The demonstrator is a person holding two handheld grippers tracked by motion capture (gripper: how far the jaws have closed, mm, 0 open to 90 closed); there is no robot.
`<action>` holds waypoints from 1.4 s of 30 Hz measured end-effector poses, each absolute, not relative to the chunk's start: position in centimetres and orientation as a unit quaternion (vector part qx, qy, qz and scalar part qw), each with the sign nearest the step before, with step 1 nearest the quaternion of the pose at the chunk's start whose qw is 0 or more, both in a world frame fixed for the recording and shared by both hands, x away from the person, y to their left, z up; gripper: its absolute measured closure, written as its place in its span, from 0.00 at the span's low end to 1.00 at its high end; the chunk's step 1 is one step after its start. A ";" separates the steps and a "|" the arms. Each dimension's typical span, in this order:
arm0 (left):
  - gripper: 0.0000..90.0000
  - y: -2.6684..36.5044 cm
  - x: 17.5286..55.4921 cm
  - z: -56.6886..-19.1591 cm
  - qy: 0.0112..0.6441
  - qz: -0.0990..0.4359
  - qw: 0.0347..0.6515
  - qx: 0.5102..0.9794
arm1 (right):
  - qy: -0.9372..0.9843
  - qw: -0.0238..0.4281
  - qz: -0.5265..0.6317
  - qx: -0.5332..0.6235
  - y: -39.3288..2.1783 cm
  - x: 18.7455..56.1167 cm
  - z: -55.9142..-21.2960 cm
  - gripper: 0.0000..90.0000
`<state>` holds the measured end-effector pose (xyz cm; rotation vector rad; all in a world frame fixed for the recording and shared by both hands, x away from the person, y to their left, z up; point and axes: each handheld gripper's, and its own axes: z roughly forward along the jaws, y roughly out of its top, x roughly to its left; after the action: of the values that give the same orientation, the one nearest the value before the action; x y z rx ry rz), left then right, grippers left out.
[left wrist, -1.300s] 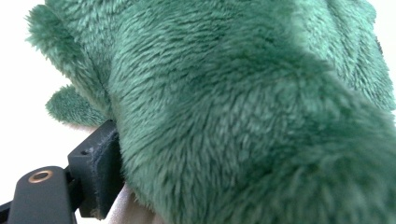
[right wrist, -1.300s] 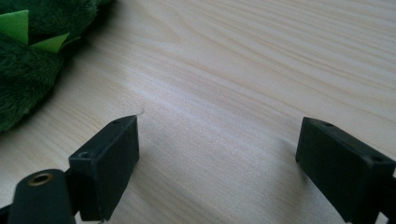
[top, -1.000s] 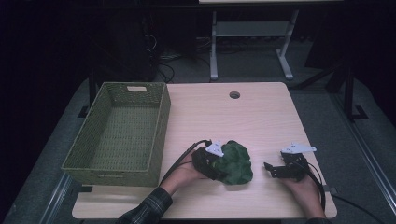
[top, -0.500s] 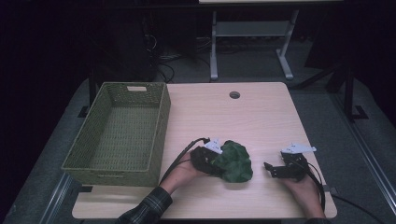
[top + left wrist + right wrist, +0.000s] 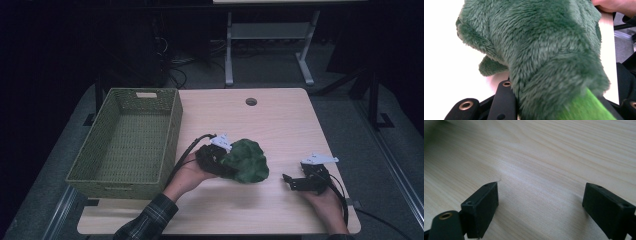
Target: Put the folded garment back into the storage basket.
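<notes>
The left gripper (image 5: pixel 222 161) has its black jaws clamped on the fuzzy dark green plush toy (image 5: pixel 246 160), having closed in on it a moment ago, and there it sits at the near middle of the table, just right of the basket. Up close, the left gripper view gives what the high view cannot: the deep pile of the plush toy (image 5: pixel 544 50), a small rounded flap (image 5: pixel 490 67) hanging off its lower left side, and a streak of bright lime-green fur (image 5: pixel 586 107) running down between the jaws. Over to the right gripper (image 5: pixel 290 181), low by the table's near right corner, jaws wide apart with nothing between them; the right gripper view shows its two black pads (image 5: pixel 486 202) hovering over bare wood grain. Only the high view takes in the layout: the rectangular olive-green woven basket (image 5: pixel 170 135) at the left edge of the light wooden table (image 5: pixel 280 120), a round cable hole (image 5: pixel 251 101) near the far edge, and a plaid sleeve (image 5: pixel 145 222) coming in at the bottom. Beyond, the room is dark, with grey floor, tangled cables (image 5: pixel 185 67) and a pale metal-framed stand (image 5: pixel 270 37) behind.
</notes>
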<state>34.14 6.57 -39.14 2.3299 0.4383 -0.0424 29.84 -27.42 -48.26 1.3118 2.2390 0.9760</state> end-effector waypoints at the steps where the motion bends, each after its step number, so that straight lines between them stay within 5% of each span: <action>1: 0.74 6.8 34.2 -38.7 0.170 -0.012 0.375 0.911 | 0.794 0.184 0.346 0.465 -27.4 29.8 -48.3 0.15; 29: 0.73 15.1 34.5 -30.4 0.221 0.057 0.368 0.901 | 0.793 0.184 0.346 0.467 -27.4 29.8 -48.3 0.14; 42: 0.73 20.1 34.3 -29.2 0.264 0.086 0.367 0.888 | 0.787 0.185 0.330 0.487 -27.3 30.1 -48.4 0.01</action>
<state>34.27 20.10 -29.22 2.2815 0.6785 0.2212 30.14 -27.34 -48.38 1.3714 2.2197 0.9309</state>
